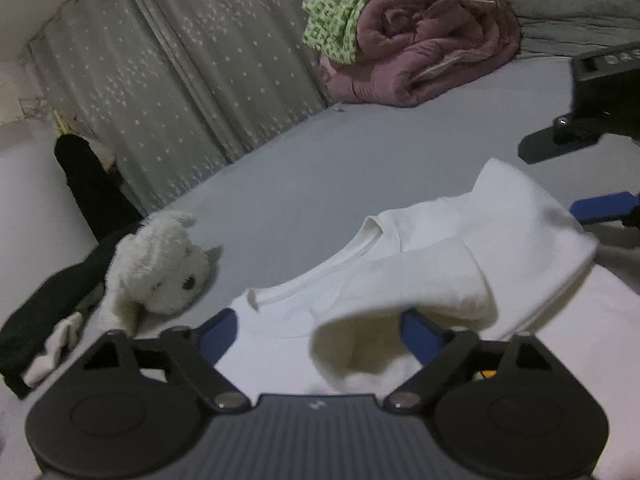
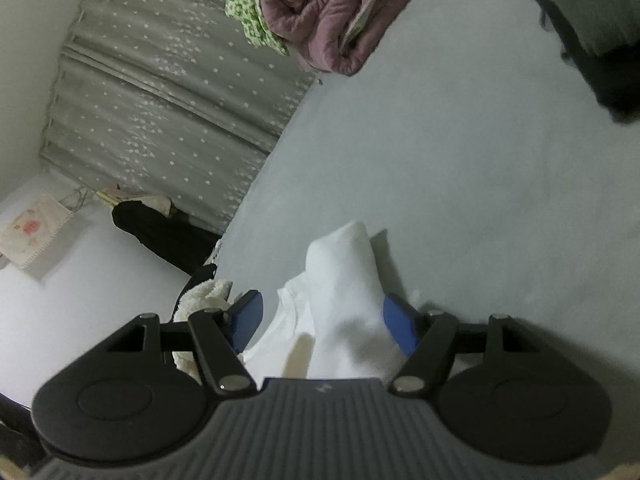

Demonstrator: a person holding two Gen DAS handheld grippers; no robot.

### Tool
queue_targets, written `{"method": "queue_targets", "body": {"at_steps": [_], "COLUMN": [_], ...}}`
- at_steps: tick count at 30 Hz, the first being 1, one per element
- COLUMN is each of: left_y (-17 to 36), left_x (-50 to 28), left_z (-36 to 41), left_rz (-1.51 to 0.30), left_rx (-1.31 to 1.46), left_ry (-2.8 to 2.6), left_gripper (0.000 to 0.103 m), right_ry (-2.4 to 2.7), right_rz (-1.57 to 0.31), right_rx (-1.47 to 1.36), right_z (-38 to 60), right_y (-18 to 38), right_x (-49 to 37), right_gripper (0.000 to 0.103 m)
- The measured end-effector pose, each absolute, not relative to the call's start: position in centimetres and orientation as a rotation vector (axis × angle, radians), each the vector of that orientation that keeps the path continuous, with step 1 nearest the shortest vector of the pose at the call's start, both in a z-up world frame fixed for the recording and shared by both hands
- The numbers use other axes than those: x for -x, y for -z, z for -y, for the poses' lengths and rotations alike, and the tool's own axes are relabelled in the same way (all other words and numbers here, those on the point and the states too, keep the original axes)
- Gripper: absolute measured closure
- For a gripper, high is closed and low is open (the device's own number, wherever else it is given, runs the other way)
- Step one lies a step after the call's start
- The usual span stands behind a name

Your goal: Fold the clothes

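A white T-shirt (image 1: 420, 256) lies on the grey-blue bed sheet (image 1: 312, 176), neckline toward the plush toy. One sleeve is folded over onto the body. My left gripper (image 1: 320, 332) hovers over the near part of the shirt with its blue fingers (image 1: 218, 332) wide apart. The rolled sleeve edge sits between them, close to the right-hand one and not pinched. My right gripper (image 2: 324, 324) is at the shirt's far shoulder (image 2: 344, 272). A raised fold stands up between its blue fingers and leans on the right pad (image 2: 400, 328); the left pad stays clear of it.
A white plush toy (image 1: 160, 272) and a dark garment (image 1: 44, 312) lie at the bed's left edge. A purple quilt (image 1: 424, 56) with green patterned cloth (image 1: 336, 12) is heaped at the far end. A starred grey curtain (image 1: 180, 80) hangs along the left side.
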State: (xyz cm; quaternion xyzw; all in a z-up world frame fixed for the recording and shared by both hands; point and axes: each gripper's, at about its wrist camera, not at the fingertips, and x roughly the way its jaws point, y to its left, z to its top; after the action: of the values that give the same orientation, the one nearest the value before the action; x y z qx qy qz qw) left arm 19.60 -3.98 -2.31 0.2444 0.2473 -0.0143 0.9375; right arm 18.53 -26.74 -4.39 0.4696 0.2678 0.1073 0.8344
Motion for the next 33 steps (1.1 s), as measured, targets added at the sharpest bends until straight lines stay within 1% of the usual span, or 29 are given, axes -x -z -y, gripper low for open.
{"method": "queue_targets", "body": {"at_steps": [1, 2, 3, 4, 5, 6, 11, 13, 14, 15, 17, 21, 25, 26, 29, 30, 33], "left_y": [2.4, 2.5, 2.5, 2.4, 2.3, 2.1, 2.2, 2.9, 3.4, 3.8, 4.4, 4.3, 3.8, 3.6, 2.7, 2.5, 2.0], "left_x": [-19.9, -20.2, -20.5, -20.8, -20.9, -20.7, -19.5, -19.0, -18.8, -18.5, -18.2, -17.6, -18.3, -18.5, -18.1, -17.9, -16.9], "left_z": [3.8, 3.6, 3.3, 2.7, 2.0, 1.0, -4.2, -6.3, -7.2, -8.1, -9.2, -10.1, -9.9, -9.7, -8.5, -8.1, -6.8], "left_rz": [-0.509, -0.513, -0.516, -0.522, -0.523, -0.515, -0.509, -0.532, -0.543, -0.553, -0.561, -0.518, -0.531, -0.534, -0.537, -0.531, -0.500], "left_rx": [-0.486, -0.463, -0.437, -0.391, -0.326, -0.246, 0.109, 0.237, 0.297, 0.353, 0.422, 0.492, 0.466, 0.448, 0.325, 0.279, 0.136], "left_ry": [0.031, 0.029, 0.025, 0.015, 0.005, -0.013, -0.149, -0.181, -0.188, -0.193, -0.181, -0.162, -0.186, -0.188, -0.182, -0.180, -0.157], "left_gripper": [0.025, 0.039, 0.062, 0.072, 0.088, 0.092, 0.092, 0.088, 0.080, 0.071, 0.066, 0.055, 0.054, 0.053, 0.038, 0.034, 0.029], "right_ry": [-0.226, -0.224, -0.222, -0.220, -0.218, -0.217, -0.215, -0.214, -0.213, -0.212, -0.211, -0.209, -0.200, -0.197, -0.190, -0.189, -0.187], "right_rz": [-0.569, -0.570, -0.571, -0.572, -0.573, -0.574, -0.579, -0.581, -0.581, -0.582, -0.582, -0.581, -0.583, -0.584, -0.586, -0.587, -0.585], "right_rx": [-0.989, -0.983, -0.976, -0.969, -0.962, -0.956, -0.935, -0.929, -0.926, -0.925, -0.923, -0.918, -0.889, -0.876, -0.840, -0.830, -0.832], "right_z": [26.8, 26.7, 26.7, 26.7, 26.7, 26.6, 26.5, 26.4, 26.4, 26.4, 26.4, 26.3, 25.8, 25.6, 25.1, 25.0, 25.0], "right_y": [4.4, 4.4, 4.4, 4.4, 4.4, 4.4, 4.5, 4.5, 4.5, 4.5, 4.6, 4.6, 4.6, 4.5, 4.5, 4.5, 4.5], "right_x": [-18.6, -18.6, -18.7, -18.7, -18.8, -18.8, -19.0, -19.1, -19.2, -19.2, -19.3, -19.5, -19.8, -19.8, -20.1, -20.2, -20.2], "right_gripper": [0.032, 0.032, 0.032, 0.032, 0.032, 0.032, 0.032, 0.032, 0.032, 0.032, 0.032, 0.032, 0.032, 0.032, 0.032, 0.032, 0.032]}}
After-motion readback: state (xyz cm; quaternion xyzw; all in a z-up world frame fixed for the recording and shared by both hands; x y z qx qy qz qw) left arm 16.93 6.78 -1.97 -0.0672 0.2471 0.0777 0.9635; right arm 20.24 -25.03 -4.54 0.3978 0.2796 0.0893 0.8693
